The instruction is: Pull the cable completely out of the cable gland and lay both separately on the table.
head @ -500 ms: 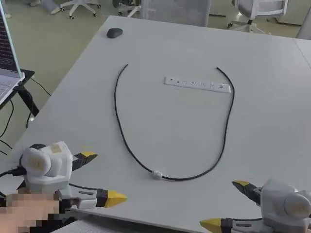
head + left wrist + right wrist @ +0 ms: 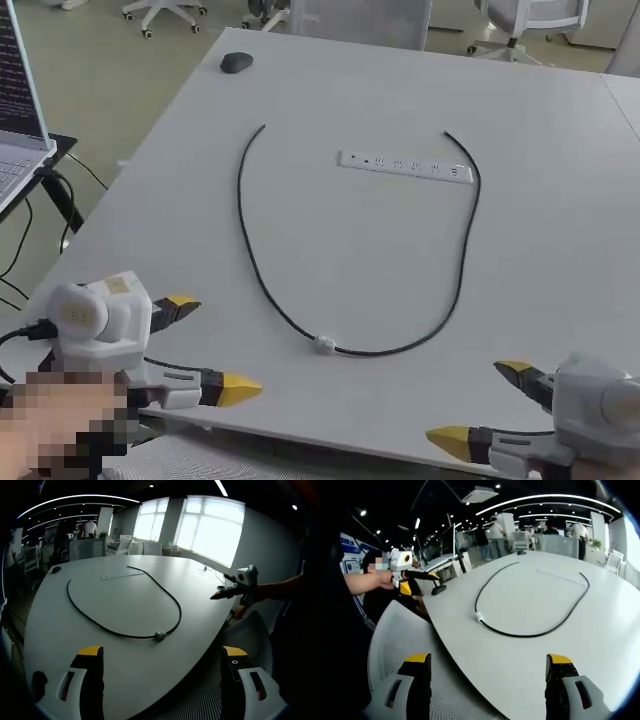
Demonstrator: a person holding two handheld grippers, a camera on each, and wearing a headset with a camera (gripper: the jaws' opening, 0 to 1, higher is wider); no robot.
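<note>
Table [image 2: 330, 260]: white, broad, takes up most of the head view. The near edge runs just under your two grippers.

Laptop [image 2: 15, 120]: off the table on a stand to your left, lid open, dark screen with text lines too small to read.

Cable [image 2: 243, 225]: black, lying flat on the table in a wide U. The open side faces away from you and the bend is nearest you. One end sits far-left, the other far-right.

Strip [image 2: 405, 166]: white power strip, flat between the cable's two ends. The right end of the cable passes just beside its right end; the left end is well apart from it.

Left gripper [image 2: 220, 343]: at the near-left edge of the table, yellow tips pointing right and inward. Jaws spread wide, nothing between them. Its own view looks across the table at the bend of the U.

Right gripper [image 2: 472, 402]: at the near-right edge, tips pointing left. Jaws also spread wide and empty. Neither gripper touches the cable.

Mouse [image 2: 236, 63]: dark, near the far-left corner, well apart from everything else.

Gland [image 2: 323, 343]: small, white, on the cable at the bottom of the U, a little left of its middle. It rests on the table between your two grippers and farther in from the edge. The cable runs out of it on both sides, so the two are not yet separated.
</note>
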